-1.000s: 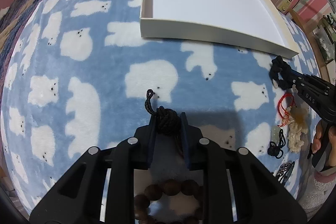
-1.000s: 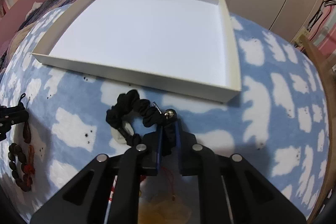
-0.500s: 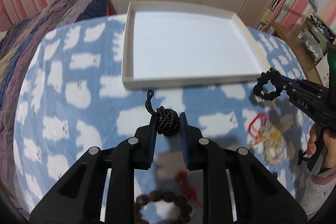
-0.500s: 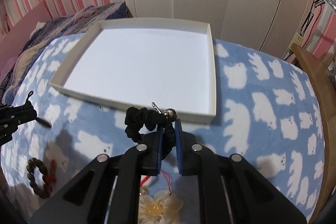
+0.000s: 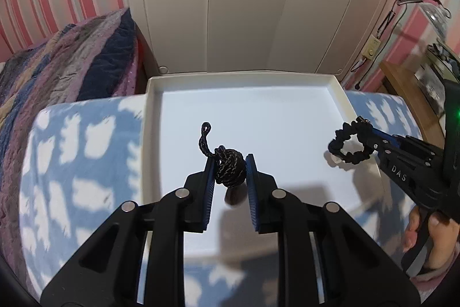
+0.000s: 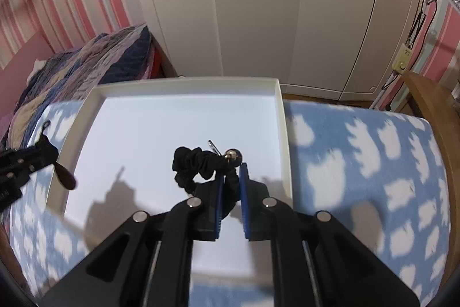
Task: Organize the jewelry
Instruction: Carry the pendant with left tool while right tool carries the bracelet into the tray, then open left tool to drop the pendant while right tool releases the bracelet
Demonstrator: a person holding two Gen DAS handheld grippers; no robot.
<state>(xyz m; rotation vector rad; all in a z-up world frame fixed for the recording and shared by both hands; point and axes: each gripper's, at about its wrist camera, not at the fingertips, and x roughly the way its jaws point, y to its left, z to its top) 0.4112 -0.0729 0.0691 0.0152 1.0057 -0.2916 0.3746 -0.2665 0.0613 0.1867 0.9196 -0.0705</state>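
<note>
My left gripper [image 5: 230, 160] is shut on the black cord knot [image 5: 228, 171] of a bracelet; a loose cord end curls up to its left. It hangs above the white shallow tray [image 5: 153, 94]. My right gripper [image 6: 231, 171] is shut on a black ruffled bracelet [image 6: 195, 161] with a small metal bead, also above the white tray [image 6: 280, 105], near its right side. In the left wrist view the right gripper [image 5: 371, 138] holds the ruffled bracelet [image 5: 349, 146] over the tray's right part. The left gripper's tip [image 6: 43, 144] shows at the right wrist view's left edge.
The tray lies on a blue blanket with white bear shapes [image 5: 80, 163]. A striped purple quilt [image 5: 72, 56] lies at the back left. White wardrobe doors [image 6: 258, 5] stand behind. A wooden edge [image 6: 431, 105] runs along the right.
Both grippers have lifted from the blanket and moved forward over the tray, each carrying its bracelet. The other jewelry on the blanket has dropped out of view.
</note>
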